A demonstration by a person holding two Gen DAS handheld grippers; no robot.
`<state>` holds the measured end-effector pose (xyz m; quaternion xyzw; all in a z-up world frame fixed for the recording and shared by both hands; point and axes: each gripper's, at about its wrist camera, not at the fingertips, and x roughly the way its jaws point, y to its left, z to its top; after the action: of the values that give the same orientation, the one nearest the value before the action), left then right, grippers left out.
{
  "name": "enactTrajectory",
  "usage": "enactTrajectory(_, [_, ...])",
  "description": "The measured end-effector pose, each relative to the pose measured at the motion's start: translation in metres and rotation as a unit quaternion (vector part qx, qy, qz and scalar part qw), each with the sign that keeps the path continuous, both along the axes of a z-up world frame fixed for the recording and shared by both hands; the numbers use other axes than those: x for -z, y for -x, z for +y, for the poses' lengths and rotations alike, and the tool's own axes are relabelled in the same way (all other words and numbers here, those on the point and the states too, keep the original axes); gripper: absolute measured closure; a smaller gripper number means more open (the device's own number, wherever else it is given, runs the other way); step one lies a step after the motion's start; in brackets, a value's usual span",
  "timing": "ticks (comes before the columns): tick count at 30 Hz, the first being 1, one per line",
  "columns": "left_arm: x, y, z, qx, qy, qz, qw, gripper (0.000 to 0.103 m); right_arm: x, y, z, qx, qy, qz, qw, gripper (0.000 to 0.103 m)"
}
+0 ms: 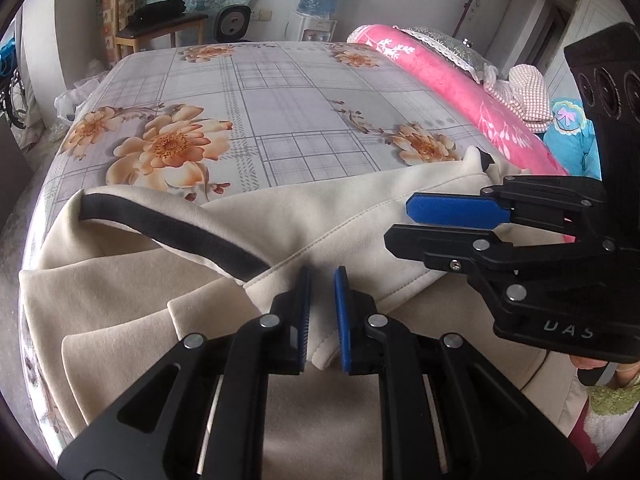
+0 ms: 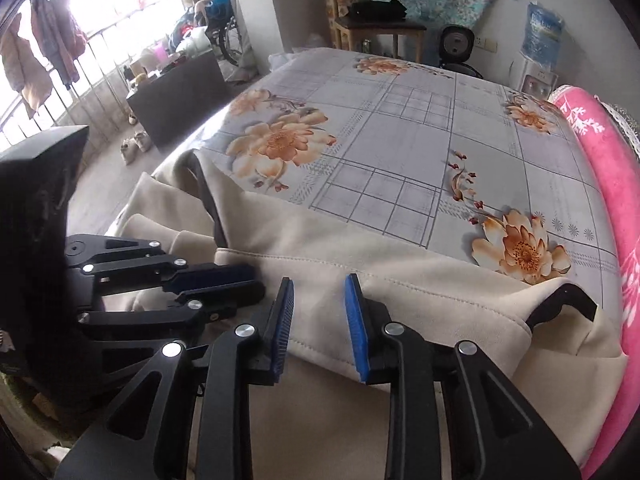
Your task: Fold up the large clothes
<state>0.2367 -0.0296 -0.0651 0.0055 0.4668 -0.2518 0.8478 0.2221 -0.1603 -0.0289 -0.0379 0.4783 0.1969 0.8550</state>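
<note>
- Garment: a cream garment with a dark band lies across the near edge of the bed. Part of it hangs over that edge toward the person.
- Handling, as judged: soft, limp and fairly thick, like fleece or knit. Expect it to sag and drag on the bed sheet, not hold a shape. Moderately light; not fragile; the matte surface should grip well on the ribbed blue pads.
- Where to grip, as judged: the stitched folded edge is the firmest line. Take hold there or at a corner, both layers together.
- Left gripper: jaws narrow, a slim gap between the pads, set over a fold of the garment near the bed's front edge. Whether the pads pinch cloth cannot be told.
- Right gripper: jaws moderately apart, with cream cloth lying in the gap. The pads are not seen to press on it.
- Materials: cloth has visible seams and a dark trimmed opening at the bed's right side. The bed sheet is smooth, with printed grid and orange flowers.
- A pink blanket lies rolled along the bed's right edge.
</note>
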Motion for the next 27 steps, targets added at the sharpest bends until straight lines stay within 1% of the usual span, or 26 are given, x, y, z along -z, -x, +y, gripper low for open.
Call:
enactTrajectory(2, [0.0, 0.0, 0.0, 0.0, 0.001, 0.0, 1.0, 0.09, 0.018, -0.001, -0.01, 0.006, 0.007, 0.009, 1.0, 0.077])
enactTrajectory(4, [0.0, 0.0, 0.0, 0.0, 0.001, 0.0, 1.0, 0.09, 0.023, 0.004, -0.016, -0.002, 0.0, 0.001, 1.0, 0.078])
enactTrajectory(6, [0.0, 0.0, 0.0, 0.0, 0.002, -0.001, 1.0, 0.09, 0.014, 0.003, -0.023, 0.017, -0.016, 0.022, 0.999, 0.08])
enactTrajectory(7, [0.0, 0.001, 0.001, 0.0, 0.003, -0.002, 1.0, 0.09, 0.006, 0.006, -0.028, 0.026, -0.027, 0.017, 0.999, 0.08])
enactTrajectory(8, [0.001, 0.001, 0.001, -0.001, 0.006, -0.002, 1.0, 0.09, 0.0, 0.009, -0.033, 0.035, -0.027, 0.005, 0.999, 0.08])
enactTrajectory(10, [0.001, 0.001, 0.002, -0.002, 0.009, -0.002, 1.0, 0.09, -0.002, 0.016, -0.05, 0.073, -0.01, -0.014, 0.997, 0.08])
enactTrajectory(11, [0.001, 0.001, 0.002, -0.001, 0.01, -0.003, 0.9999, 0.09, 0.007, 0.016, -0.06, 0.091, -0.005, -0.004, 0.996, 0.08])
enactTrajectory(12, [0.002, 0.001, 0.002, 0.0, 0.011, -0.004, 0.9999, 0.09, 0.023, 0.014, -0.07, 0.108, -0.003, 0.022, 0.994, 0.08])
enactTrajectory(13, [0.002, 0.002, 0.002, 0.0, 0.012, -0.005, 0.9999, 0.09, 0.03, 0.016, -0.08, 0.115, -0.033, 0.018, 0.993, 0.081])
enactTrajectory(14, [0.002, 0.002, 0.002, 0.0, 0.011, -0.005, 0.9999, 0.09, 0.031, 0.019, -0.085, 0.117, -0.048, 0.026, 0.992, 0.081])
enactTrajectory(16, [0.001, 0.002, 0.003, -0.001, 0.013, -0.003, 0.9999, 0.09, 0.022, 0.026, -0.089, 0.131, -0.053, 0.03, 0.989, 0.077])
enactTrajectory(17, [0.0, 0.002, 0.003, -0.004, 0.015, 0.001, 0.9999, 0.09, 0.016, 0.032, -0.092, 0.134, -0.065, 0.025, 0.989, 0.071])
enactTrajectory(18, [-0.002, 0.003, 0.004, -0.01, 0.016, 0.006, 0.9998, 0.09, 0.01, 0.039, -0.095, 0.137, -0.078, 0.02, 0.987, 0.064])
enactTrajectory(20, [-0.012, 0.008, 0.008, -0.021, 0.014, 0.007, 0.9997, 0.088, -0.002, 0.055, -0.099, 0.143, -0.092, 0.009, 0.985, 0.059])
enactTrajectory(22, [-0.031, 0.019, 0.014, -0.034, 0.012, -0.01, 0.9993, 0.078, -0.014, 0.071, -0.099, 0.137, -0.099, -0.002, 0.986, 0.053])
enactTrajectory(23, [-0.043, 0.027, 0.018, -0.04, 0.013, -0.023, 0.9989, 0.073, -0.018, 0.078, -0.097, 0.132, -0.101, -0.004, 0.986, 0.048])
enactTrajectory(25, [-0.068, 0.046, 0.032, -0.05, 0.019, -0.042, 0.9977, 0.072, -0.028, 0.092, -0.09, 0.114, -0.102, -0.01, 0.988, 0.042])
enactTrajectory(27, [-0.089, 0.067, 0.05, -0.066, 0.02, -0.063, 0.9956, 0.067, -0.037, 0.102, -0.081, 0.089, -0.094, -0.019, 0.991, 0.034])
